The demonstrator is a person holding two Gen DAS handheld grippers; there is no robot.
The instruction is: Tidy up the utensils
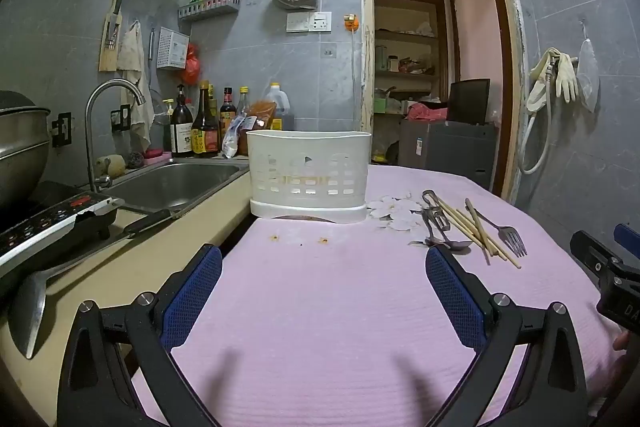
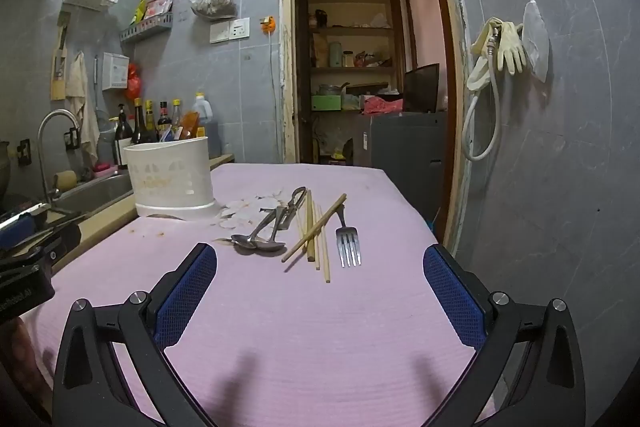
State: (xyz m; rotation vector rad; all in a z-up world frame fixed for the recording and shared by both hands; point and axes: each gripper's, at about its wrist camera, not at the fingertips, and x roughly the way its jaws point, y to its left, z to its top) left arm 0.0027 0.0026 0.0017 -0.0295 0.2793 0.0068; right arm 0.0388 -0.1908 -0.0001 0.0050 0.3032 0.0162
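Grippers: left gripper (image 1: 324,267) & right gripper (image 2: 320,265), both wide apart, holding nothing.
Caddy: 1 white caddy (image 2: 170,179), far-left on pink surface (image 2: 320,327).
Utensils: 1 fork (image 2: 347,241), 2 spoons (image 2: 256,245), 4 chopsticks (image 2: 314,235), 1 pr scissors (image 2: 290,207); loose cluster right of caddy.

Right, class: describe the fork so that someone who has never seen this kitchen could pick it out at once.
Start at the pink cloth on the table, then find the utensil pile right of the white caddy. The fork lies at the pile's right edge, beside the chopsticks. It is the only piece with tines, and they point toward the camera.
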